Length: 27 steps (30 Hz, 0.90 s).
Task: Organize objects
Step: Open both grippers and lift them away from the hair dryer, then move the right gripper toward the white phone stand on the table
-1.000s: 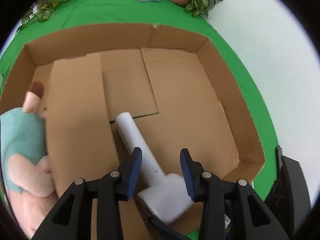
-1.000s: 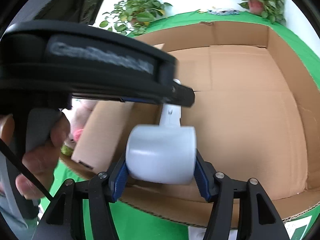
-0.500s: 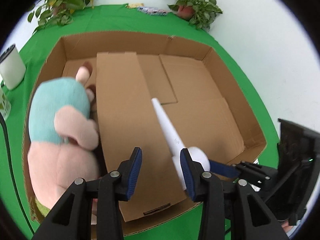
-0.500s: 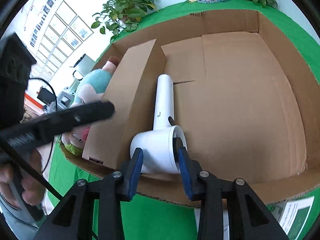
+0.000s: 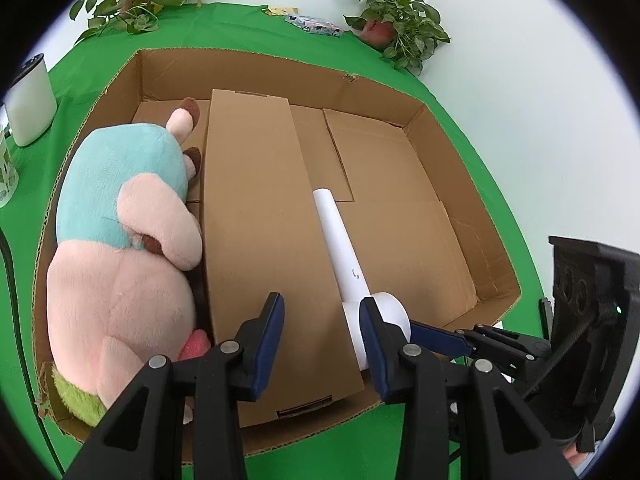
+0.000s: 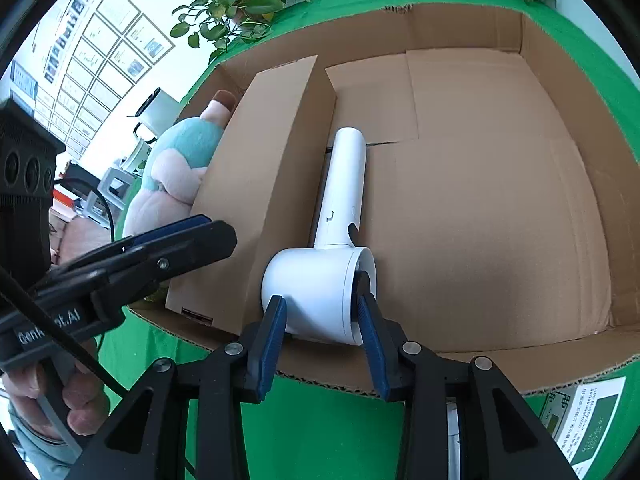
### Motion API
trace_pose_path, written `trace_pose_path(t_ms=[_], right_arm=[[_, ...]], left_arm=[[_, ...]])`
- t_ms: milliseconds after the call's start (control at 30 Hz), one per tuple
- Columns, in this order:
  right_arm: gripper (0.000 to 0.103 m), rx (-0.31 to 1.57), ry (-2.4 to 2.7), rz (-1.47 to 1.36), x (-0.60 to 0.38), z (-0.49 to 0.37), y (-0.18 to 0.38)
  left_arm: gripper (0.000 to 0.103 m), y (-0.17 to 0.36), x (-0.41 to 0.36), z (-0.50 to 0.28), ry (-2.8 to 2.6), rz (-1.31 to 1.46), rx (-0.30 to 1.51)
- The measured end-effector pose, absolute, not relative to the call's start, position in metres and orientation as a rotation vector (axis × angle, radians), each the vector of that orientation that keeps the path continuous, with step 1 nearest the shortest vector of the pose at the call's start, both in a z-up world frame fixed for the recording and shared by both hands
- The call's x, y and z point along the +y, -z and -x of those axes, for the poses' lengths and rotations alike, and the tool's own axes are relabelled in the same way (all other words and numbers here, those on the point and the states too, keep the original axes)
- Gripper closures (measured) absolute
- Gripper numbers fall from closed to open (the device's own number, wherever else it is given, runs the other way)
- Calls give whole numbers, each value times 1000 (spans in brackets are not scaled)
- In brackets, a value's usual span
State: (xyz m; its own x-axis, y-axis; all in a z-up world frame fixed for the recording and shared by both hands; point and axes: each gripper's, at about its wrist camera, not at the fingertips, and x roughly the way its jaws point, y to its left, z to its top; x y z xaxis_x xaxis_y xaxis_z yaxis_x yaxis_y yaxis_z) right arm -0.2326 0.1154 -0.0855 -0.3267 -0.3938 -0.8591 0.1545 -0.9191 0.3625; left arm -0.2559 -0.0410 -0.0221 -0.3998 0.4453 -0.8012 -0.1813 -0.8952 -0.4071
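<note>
- Between the blue pads of the right gripper (image 6: 322, 322) sits the round head of a white hair dryer (image 6: 320, 288); the jaws are drawn in against its sides, gripping it.
- Ahead of that gripper, the dryer's handle (image 6: 346, 184) points away over the floor of the cardboard box (image 6: 500, 208), beside a tilted cardboard divider (image 6: 256, 184).
- Left of the right gripper, the left gripper (image 5: 320, 328) hangs above the divider (image 5: 256, 216) with its jaws narrowed and nothing between them.
- Just right of the left gripper's right pad, the dryer head (image 5: 390, 312) shows.
- Left of the divider, a plush toy (image 5: 120, 232) lies in the box.
</note>
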Motion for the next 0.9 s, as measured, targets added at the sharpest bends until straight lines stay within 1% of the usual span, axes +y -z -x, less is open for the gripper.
trace_pose_path(t_ms=[33, 100, 167, 233, 267, 300, 367, 433, 467, 500, 533, 600, 667, 767, 900], right_arm=[[64, -292, 2311, -1558, 113, 229, 82], [53, -290, 2329, -1520, 113, 222, 73], [49, -260, 2375, -1450, 114, 210, 63], [43, -205, 2442, -1373, 119, 197, 53], [36, -170, 2482, -1332, 122, 189, 47], [28, -127, 2527, -1288, 124, 178, 42], [20, -37, 2607, -1193, 129, 157, 33], [18, 46, 2702, -1044, 132, 125, 24], [14, 64, 2735, -990, 134, 112, 23], [8, 82, 2767, -936, 136, 98, 22], [5, 92, 2793, -895, 140, 85, 24], [4, 81, 2820, -858, 148, 66, 28], [3, 48, 2804, -867, 156, 53, 36], [3, 57, 2743, -887, 161, 43, 48], [3, 90, 2738, -867, 167, 29, 49]], left_arm=[[66, 23, -41, 255, -2324, 1446, -365], [66, 22, -41, 254, -2324, 1451, -374], [66, 22, -41, 251, -2326, 1458, -376], [66, 21, -41, 247, -2332, 1467, -385], [66, 21, -41, 245, -2343, 1471, -381], [66, 19, -39, 241, -2371, 1474, -353], [66, 10, -31, 228, -2457, 1440, -251], [65, -6, -17, 204, -2592, 1338, -88], [63, -12, -10, 192, -2650, 1281, -15], [59, -22, -1, 173, -2727, 1186, 72], [40, -27, 7, 158, -2789, 1107, 123], [10, -33, 20, 126, -2928, 958, 178], [9, -30, 30, 104, -2998, 865, 210], [9, -15, 47, 79, -3042, 828, 257], [9, -5, 50, 59, -3080, 778, 158]])
